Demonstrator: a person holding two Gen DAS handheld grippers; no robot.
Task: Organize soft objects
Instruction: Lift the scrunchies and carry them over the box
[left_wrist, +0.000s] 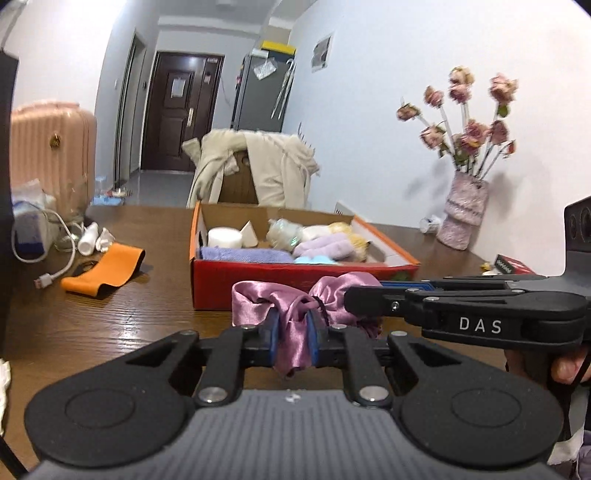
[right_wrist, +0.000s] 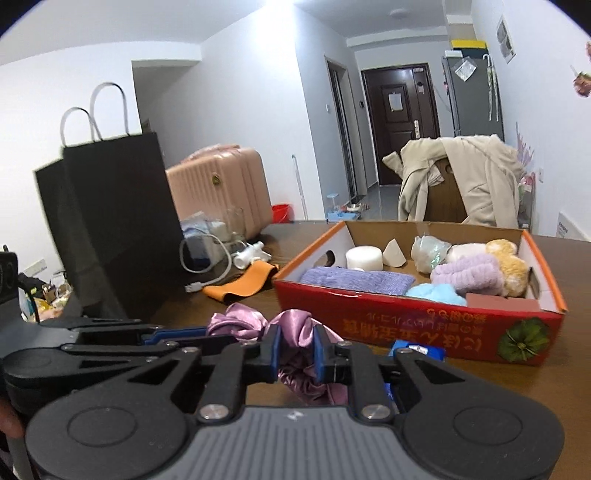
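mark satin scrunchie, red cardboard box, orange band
satin scrunchie (left_wrist: 258, 295), left wrist view, left fold.
red cardboard box (right_wrist: 369, 306), right wrist view, front wall.
orange band (left_wrist: 107, 267), left wrist view, top face.

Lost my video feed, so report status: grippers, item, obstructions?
Left gripper and right gripper both shut on the purple satin scrunchie, held between them. Red box just ahead, already part filled. Nothing between scrunchie and box.

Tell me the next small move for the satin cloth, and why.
Probably carry it forward over the red box. Both the left gripper and right gripper pinch the purple satin cloth just short of its near wall.
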